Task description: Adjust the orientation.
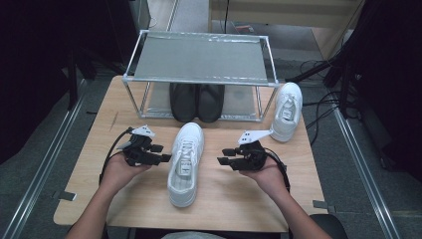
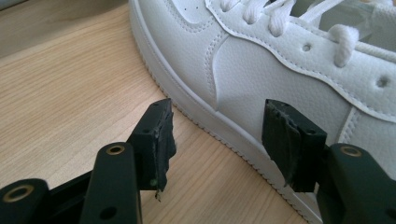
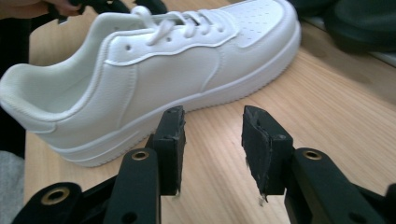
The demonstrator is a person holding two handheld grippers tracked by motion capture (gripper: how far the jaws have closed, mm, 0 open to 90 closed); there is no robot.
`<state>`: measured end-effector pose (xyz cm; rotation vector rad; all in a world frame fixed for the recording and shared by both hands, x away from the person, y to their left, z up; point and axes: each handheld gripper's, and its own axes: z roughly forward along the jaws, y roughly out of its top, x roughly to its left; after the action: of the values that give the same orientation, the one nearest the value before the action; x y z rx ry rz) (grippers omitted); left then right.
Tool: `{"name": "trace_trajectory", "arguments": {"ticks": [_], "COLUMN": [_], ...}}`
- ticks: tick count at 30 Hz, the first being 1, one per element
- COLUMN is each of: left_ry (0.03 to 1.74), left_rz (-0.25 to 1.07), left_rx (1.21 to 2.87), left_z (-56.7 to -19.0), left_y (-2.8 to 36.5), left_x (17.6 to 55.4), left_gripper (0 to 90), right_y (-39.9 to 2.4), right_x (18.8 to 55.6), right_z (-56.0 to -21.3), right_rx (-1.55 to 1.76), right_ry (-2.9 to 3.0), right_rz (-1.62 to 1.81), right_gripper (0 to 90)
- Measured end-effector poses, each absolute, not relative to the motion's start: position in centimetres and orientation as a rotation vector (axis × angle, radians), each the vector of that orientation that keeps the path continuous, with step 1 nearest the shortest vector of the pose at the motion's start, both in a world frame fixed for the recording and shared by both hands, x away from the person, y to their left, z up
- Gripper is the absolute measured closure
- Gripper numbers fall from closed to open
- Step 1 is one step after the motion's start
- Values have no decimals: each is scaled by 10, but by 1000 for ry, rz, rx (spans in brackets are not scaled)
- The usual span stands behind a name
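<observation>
Both spread and empty, left claw (image 1: 158, 153) and right claw (image 1: 225, 156) flanking the white sneaker (image 1: 185, 162) on the counter (image 1: 226, 199), seemingly ready for gripping.

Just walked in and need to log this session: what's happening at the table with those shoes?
A person holds a gripper in each hand on either side of a white sneaker lying mid-table. The left gripper and the right gripper both stand open beside the sneaker, gripping nothing. A second white sneaker lies right of a metal shoe rack, and a black pair sits on its lower shelf.
</observation>
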<state>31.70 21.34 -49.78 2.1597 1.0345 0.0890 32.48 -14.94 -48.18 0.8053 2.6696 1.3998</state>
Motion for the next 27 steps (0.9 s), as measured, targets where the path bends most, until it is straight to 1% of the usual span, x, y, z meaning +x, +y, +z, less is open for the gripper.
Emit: {"name": "trace_trajectory", "arguments": {"ticks": [11, 27], "left_ry": [1044, 1054], "left_rz": [106, 100], "left_rx": [2165, 2166], "left_z": [-502, -504], "left_y": [220, 223], "left_x": [309, 305], "left_gripper": [401, 397], "right_y": [-166, -199], "right_x": [344, 363], "right_z": [-475, -466], "right_rx": [884, 964], "right_ry": [2607, 2533], "right_rz": [1391, 1345], "right_gripper": [608, 631]}}
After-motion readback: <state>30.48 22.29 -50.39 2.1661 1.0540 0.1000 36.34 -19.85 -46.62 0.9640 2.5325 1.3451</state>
